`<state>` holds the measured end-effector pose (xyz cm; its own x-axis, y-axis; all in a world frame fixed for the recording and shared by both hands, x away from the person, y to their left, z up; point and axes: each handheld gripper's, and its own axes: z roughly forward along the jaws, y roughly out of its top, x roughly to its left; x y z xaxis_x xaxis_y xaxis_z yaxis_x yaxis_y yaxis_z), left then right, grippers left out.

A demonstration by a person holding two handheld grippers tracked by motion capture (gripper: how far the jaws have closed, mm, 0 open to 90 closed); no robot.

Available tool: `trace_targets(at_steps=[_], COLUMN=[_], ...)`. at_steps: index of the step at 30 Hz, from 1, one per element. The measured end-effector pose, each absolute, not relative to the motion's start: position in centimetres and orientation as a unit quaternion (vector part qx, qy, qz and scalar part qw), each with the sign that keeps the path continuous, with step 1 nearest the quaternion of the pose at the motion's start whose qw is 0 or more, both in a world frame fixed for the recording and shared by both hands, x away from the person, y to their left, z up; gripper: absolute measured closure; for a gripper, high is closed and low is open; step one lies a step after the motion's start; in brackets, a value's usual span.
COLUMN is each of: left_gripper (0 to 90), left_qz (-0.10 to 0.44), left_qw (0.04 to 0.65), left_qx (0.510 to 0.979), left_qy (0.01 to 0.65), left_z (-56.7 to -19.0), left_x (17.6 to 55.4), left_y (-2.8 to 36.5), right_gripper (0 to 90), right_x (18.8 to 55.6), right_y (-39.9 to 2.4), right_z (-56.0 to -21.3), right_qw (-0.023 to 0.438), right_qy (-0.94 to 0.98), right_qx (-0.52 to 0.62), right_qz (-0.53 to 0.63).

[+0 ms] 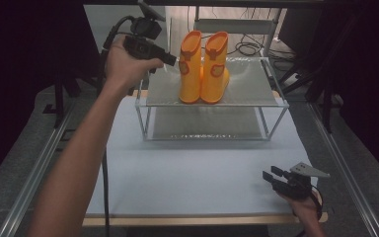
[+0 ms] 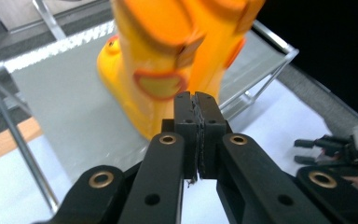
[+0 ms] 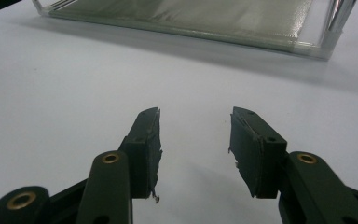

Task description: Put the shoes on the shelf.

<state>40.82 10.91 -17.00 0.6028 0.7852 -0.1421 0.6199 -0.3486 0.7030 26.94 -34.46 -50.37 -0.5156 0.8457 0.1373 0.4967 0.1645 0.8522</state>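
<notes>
A pair of orange rubber boots (image 1: 203, 69) stands upright on the top shelf (image 1: 249, 91) of a metal-frame rack. My left gripper (image 1: 172, 61) is held at the shelf's left side, its tips right beside the left boot (image 1: 189, 74). In the left gripper view its jaws are pressed together with nothing between them (image 2: 196, 100), and the boots (image 2: 158, 56) loom just past them; I cannot tell if they touch. My right gripper (image 1: 271, 176) rests low at the table's front right, open and empty (image 3: 196, 119).
The rack has a lower mesh shelf (image 1: 207, 123) near the white tabletop (image 1: 187, 173). In the right gripper view that shelf's front rail (image 3: 191, 28) lies ahead. The right gripper (image 2: 310, 150) also appears far off in the left gripper view. Dark stands and cables surround the table.
</notes>
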Motion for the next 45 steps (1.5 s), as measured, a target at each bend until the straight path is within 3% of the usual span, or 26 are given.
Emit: trace_targets(at_steps=[8, 21, 33, 45], left_gripper=[88.9, 89.3, 89.4, 90.0], left_qz=[0.089, 0.072, 0.043, 0.049], left_qw=[0.358, 0.343, 0.359, 0.366], left_qx=[0.810, 0.801, 0.786, 0.777], left_qy=[0.456, 0.486, 0.501, 0.510], left_z=[-21.7, -29.3, -31.4, -31.5], left_x=[42.3, 46.3, 48.0, 47.8], left_y=[12.1, 10.6, 9.5, 8.9], right_gripper=[52.4, 52.3, 52.2, 52.2], right_x=[27.0, 27.1, 27.0, 27.0], right_y=[-34.4, -34.6, -34.6, -34.6], right_z=[-50.5, -50.6, -50.5, -50.5], right_qw=[0.191, 0.193, 0.189, 0.191], right_qy=[0.741, 0.741, 0.738, 0.737], right_qx=[0.453, 0.454, 0.459, 0.458], right_qz=[0.457, 0.455, 0.457, 0.459])
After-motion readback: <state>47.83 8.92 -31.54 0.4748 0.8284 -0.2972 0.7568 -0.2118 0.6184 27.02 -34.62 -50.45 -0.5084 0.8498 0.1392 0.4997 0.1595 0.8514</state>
